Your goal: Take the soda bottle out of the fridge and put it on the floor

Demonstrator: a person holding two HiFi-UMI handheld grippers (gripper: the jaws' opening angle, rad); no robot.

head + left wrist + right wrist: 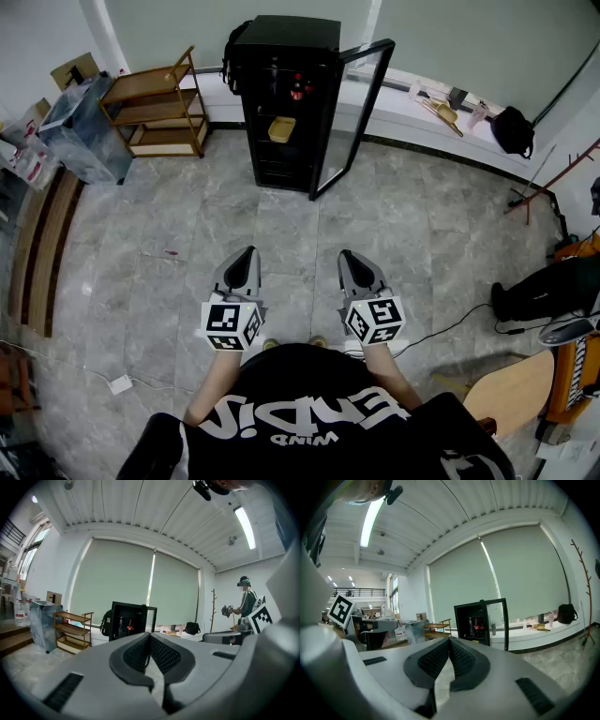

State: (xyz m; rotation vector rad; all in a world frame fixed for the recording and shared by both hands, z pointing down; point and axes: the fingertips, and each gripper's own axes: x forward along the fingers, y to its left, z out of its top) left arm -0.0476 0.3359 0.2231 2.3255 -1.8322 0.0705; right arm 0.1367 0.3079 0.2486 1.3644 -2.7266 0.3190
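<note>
Inspector: What is noted nearest the person?

Assessor: The left gripper [246,255] and the right gripper [348,255] are held side by side, low over the floor [281,225]. Both sets of jaws are seen closed pad to pad, and nothing is held in either.

Inspector: And beyond them?

Assessor: Well apart from both grippers, at the far wall, the fridge [286,37] is found with its glass door [361,112] standing open to the right. The soda bottle [298,91] is located upright on an upper shelf inside, red-marked, with what appear to be other bottles beside it. A yellow container [281,128] is noted on a shelf below.

Inspector: How is the bottle expected to handle?

Assessor: It is judged stiff enough to be clamped, fairly heavy if full, and possibly slick if chilled. A grip across the body below the shoulder is recommended, so that its neighbours are not knocked; the cap is considered too narrow for a secure hold
</note>
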